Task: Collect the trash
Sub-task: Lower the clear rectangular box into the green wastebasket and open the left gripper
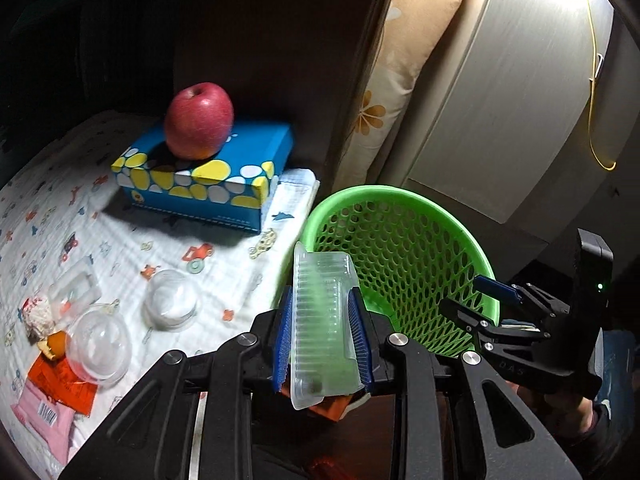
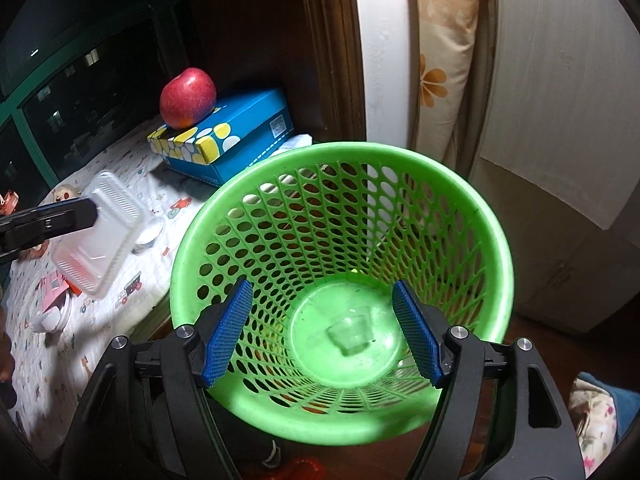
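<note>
Left wrist view: we see our left gripper (image 1: 322, 332) clamping a clear plastic tray (image 1: 320, 320) beside the green basket (image 1: 404, 200), our right gripper (image 2: 322, 332) wide open and empty

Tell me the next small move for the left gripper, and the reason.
Probably carry the clear plastic tray over the green basket and let go. The left gripper is shut on it, beside the rim, not yet above the opening.

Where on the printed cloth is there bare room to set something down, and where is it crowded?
Bare cloth lies between the tissue box and the clear dome lids. The near-left corner is crowded: lids, an orange wrapper, a pink packet. The green basket holds only a small clear cup.
</note>
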The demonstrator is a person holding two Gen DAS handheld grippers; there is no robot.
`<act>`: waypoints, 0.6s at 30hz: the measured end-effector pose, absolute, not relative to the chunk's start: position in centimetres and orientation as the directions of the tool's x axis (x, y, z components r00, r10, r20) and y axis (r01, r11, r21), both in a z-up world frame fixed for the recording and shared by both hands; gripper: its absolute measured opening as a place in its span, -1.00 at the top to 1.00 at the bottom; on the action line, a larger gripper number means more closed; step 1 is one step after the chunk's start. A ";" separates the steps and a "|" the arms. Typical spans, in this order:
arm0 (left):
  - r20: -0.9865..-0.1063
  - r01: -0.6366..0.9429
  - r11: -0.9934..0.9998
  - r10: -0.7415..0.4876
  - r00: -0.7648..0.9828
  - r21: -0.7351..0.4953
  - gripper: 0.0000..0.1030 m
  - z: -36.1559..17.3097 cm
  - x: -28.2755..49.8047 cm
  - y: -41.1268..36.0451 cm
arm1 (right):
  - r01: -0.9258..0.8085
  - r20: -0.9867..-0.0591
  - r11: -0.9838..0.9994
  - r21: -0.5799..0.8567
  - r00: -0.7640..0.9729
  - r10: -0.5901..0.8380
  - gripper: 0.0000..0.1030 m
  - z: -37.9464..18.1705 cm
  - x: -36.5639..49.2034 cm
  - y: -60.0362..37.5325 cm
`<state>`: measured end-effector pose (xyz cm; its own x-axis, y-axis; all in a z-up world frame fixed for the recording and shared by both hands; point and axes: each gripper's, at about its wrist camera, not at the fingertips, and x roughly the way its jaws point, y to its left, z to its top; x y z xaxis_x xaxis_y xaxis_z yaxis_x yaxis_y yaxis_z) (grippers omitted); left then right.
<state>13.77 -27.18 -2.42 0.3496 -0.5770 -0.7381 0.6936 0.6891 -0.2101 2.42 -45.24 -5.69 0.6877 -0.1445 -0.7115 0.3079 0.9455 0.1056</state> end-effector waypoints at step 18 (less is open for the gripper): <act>-0.741 0.726 0.631 -0.619 0.259 -0.274 -0.19 -4.8 12.8 -33.2 | 0.367 -0.697 0.923 0.116 0.692 -0.187 -0.46 -5.3 -1.0 -46.8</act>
